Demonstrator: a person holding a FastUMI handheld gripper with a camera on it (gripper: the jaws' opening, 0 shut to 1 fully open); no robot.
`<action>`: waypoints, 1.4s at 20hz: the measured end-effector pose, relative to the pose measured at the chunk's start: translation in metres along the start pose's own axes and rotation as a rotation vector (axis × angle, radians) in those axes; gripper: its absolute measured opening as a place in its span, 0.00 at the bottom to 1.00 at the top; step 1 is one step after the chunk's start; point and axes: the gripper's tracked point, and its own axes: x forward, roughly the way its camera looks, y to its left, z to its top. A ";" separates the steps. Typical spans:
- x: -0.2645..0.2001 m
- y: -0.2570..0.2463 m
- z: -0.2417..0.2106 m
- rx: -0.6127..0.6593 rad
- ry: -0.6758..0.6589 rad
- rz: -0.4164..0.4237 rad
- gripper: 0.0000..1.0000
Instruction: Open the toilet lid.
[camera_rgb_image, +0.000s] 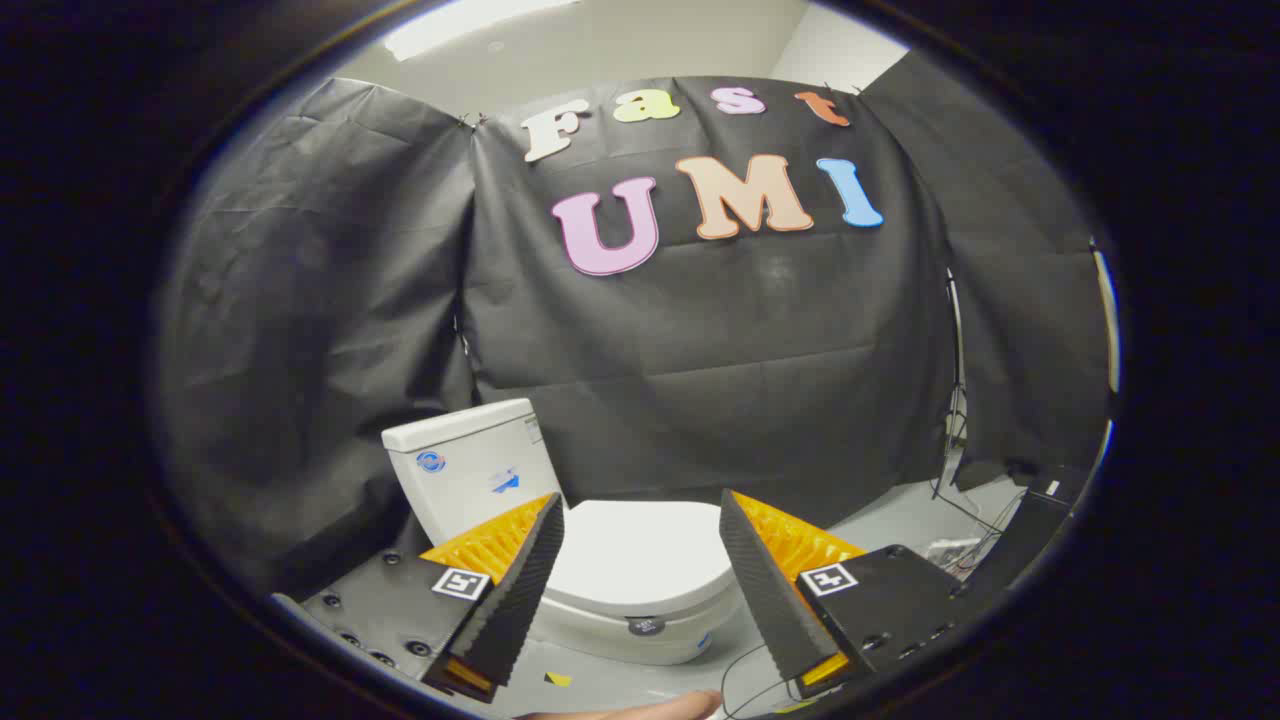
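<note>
I hold the tongs (640, 560) spread wide and gripping nothing, framing the closed toilet lid (640, 555) that lies flat just beyond the tips at twelve o'clock, lined up for an approach to its front edge. The tank (470, 465) stands at ten o'clock; loose cables (955, 500) trail at three o'clock, clear of my path.

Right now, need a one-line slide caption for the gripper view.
Gripper with fingers open and apart, closed toilet lid seen between and beyond them, tank behind the lid.
</note>
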 end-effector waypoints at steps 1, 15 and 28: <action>0.002 0.002 -0.001 -0.004 0.007 0.004 0.97; 0.042 0.023 -0.065 0.098 0.063 0.103 0.97; 0.079 0.003 -0.206 0.538 0.259 0.034 0.96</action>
